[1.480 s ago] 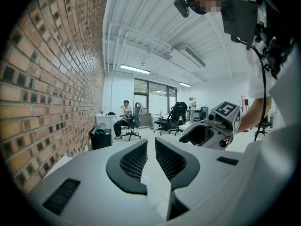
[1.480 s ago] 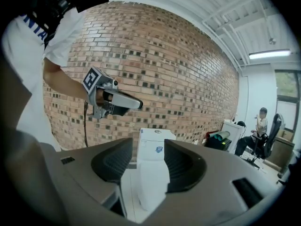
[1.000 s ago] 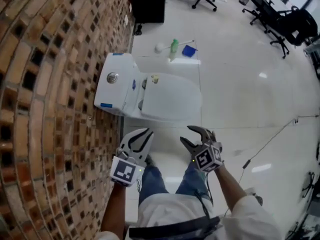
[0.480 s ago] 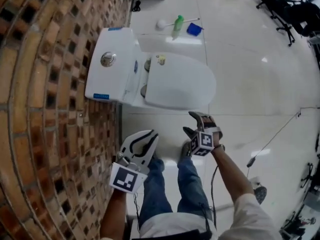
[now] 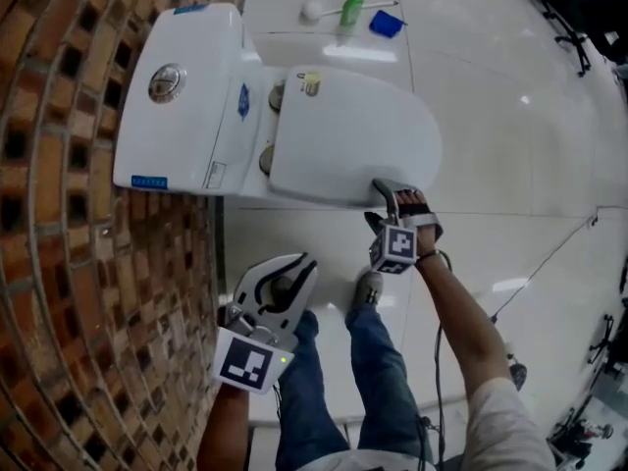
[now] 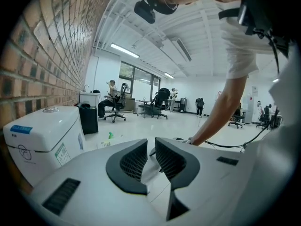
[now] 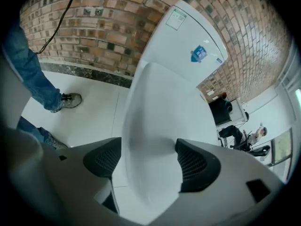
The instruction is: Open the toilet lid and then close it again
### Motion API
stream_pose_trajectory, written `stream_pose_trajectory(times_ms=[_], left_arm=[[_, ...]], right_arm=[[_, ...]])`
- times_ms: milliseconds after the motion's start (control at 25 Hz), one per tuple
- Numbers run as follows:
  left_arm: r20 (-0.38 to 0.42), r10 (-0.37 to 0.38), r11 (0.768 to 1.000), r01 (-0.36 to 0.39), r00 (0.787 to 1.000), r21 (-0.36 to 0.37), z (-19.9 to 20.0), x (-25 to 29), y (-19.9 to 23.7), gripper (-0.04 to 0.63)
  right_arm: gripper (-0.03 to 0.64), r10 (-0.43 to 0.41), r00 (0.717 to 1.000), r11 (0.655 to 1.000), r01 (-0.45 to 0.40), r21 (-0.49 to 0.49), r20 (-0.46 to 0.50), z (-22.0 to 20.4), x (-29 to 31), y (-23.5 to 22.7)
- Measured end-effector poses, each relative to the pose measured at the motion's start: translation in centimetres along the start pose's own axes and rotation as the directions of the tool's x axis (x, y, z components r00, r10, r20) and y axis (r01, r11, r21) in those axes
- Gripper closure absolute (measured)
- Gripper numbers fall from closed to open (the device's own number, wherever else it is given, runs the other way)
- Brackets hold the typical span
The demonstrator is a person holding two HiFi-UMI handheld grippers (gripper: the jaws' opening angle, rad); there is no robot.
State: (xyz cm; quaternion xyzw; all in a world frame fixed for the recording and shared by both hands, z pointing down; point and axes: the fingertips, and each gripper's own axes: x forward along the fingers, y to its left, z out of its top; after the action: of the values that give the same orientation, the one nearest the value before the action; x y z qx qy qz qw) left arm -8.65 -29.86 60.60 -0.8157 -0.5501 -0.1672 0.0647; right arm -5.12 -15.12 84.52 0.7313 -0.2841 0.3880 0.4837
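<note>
White plastic toilet lid [image 5: 353,130] lies shut and flat, its long axis running from the tank [image 5: 186,86] out to the rounded front, which points toward the right of the head view. Right gripper [image 5: 381,204] has just been opening its jaws — they stand wide, the lid's near rim between them, not yet pinched. To lift well, I judge, slip one pad under that rim, close firmly, then swing the lid up in an arc about its tank end — no straight pull. Left gripper [image 5: 299,266] hangs aside, jaws together, empty
</note>
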Motion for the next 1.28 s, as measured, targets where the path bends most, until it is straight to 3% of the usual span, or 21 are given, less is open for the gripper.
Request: stream_pose_trajectory(times_ms=[320,440,560,640,720,760,800,840,880,920,960,1000,1040,1080,1120,1160,1200,1240,1280], left_arm=[[-0.012,0.019,0.998,-0.019,1.000,-0.051,-1.3,1.1,0.0,0.549],[-0.039,0.021,0.998,-0.023,0.999,-0.057,-1.7,1.0,0.2,0.550],[-0.043,0.029,0.997,-0.032,0.999,-0.065,-1.7,1.0,0.6,0.551],[-0.026,0.044,0.996,-0.046,0.999,-0.073,-1.3,1.2,1.2,0.551],[-0.010,0.059,0.996,-0.060,0.998,-0.069,-1.0,1.6,1.7,0.551],[-0.004,0.065,0.995,-0.065,0.998,-0.071,-0.9,1.8,1.9,0.551],[0.003,0.072,0.995,-0.071,0.997,-0.075,-0.8,2.0,2.1,0.551],[0.014,0.079,0.994,-0.077,0.997,-0.083,-0.6,2.2,2.3,0.549],[0.025,0.084,0.992,-0.081,0.996,-0.093,-0.4,2.5,2.4,0.551],[0.032,0.084,0.992,-0.080,0.996,-0.100,-0.2,2.7,2.4,0.550],[0.035,0.079,0.992,-0.075,0.996,-0.104,-0.1,2.9,2.3,0.551],[0.037,0.073,0.992,-0.069,0.997,-0.106,0.1,3.1,2.2,0.551],[0.038,0.067,0.992,-0.063,0.997,-0.107,0.1,3.3,2.0,0.550],[0.036,0.060,0.993,-0.056,0.998,-0.107,0.1,3.4,1.9,0.551],[0.029,0.053,0.993,-0.050,0.998,-0.106,-0.1,3.5,1.7,0.550],[0.017,0.045,0.994,-0.043,0.999,-0.103,-0.4,3.5,1.6,0.551],[0.006,0.038,0.994,-0.037,0.999,-0.098,-0.7,3.4,1.5,0.551],[0.001,0.034,0.995,-0.034,0.999,-0.097,-0.9,3.4,1.4,0.551],[0.003,0.036,0.994,-0.035,0.999,-0.100,-0.9,3.3,1.4,0.551]], right_arm=[[0.250,0.036,0.999,0.999,-0.036,-0.005,0.035,0.7,-0.4,-1.1],[0.282,0.055,0.998,0.998,-0.055,0.003,0.037,0.5,-0.6,-0.8],[0.381,0.078,0.995,0.997,-0.077,-0.027,0.065,1.0,-2.0,-0.5],[0.400,0.088,0.994,0.996,-0.087,-0.027,0.070,1.1,-2.2,-0.4],[0.397,0.072,0.994,0.996,-0.076,0.048,0.078,0.9,-2.1,-0.7],[0.393,0.048,0.994,0.988,-0.061,0.144,0.093,0.8,-2.2,-1.0],[0.393,0.012,0.993,0.958,-0.045,0.282,0.116,0.7,-2.5,-1.3],[0.391,-0.030,0.990,0.895,-0.036,0.445,0.141,0.6,-2.9,-1.6],[0.391,-0.069,0.984,0.793,-0.046,0.608,0.164,0.5,-3.4,-1.6],[0.386,-0.098,0.977,0.656,-0.080,0.751,0.189,0.3,-3.8,-1.2],[0.343,-0.119,0.967,0.485,-0.142,0.863,0.225,0.2,-4.2,-0.4],[0.324,-0.141,0.950,0.280,-0.231,0.932,0.278,0.4,-4.5,0.3],[0.302,-0.181,0.922,0.057,-0.337,0.940,0.342,0.7,-4.7,0.9],[0.284,-0.246,0.883,-0.159,-0.443,0.883,0.399,0.8,-4.9,1.2],[0.284,-0.330,0.843,-0.345,-0.527,0.777,0.425,0.8,-4.9,1.0],[0.278,-0.418,0.808,-0.487,-0.586,0.648,0.417,0.4,-4.9,0.7],[0.264,-0.493,0.781,-0.580,-0.624,0.524,0.385,-0.2,-4.6,0.3],[0.262,-0.546,0.763,-0.633,-0.646,0.426,0.346,-0.9,-4.2,0.0],[0.231,-0.577,0.754,-0.663,-0.657,0.359,0.313,-1.6,-3.7,-0.3]])
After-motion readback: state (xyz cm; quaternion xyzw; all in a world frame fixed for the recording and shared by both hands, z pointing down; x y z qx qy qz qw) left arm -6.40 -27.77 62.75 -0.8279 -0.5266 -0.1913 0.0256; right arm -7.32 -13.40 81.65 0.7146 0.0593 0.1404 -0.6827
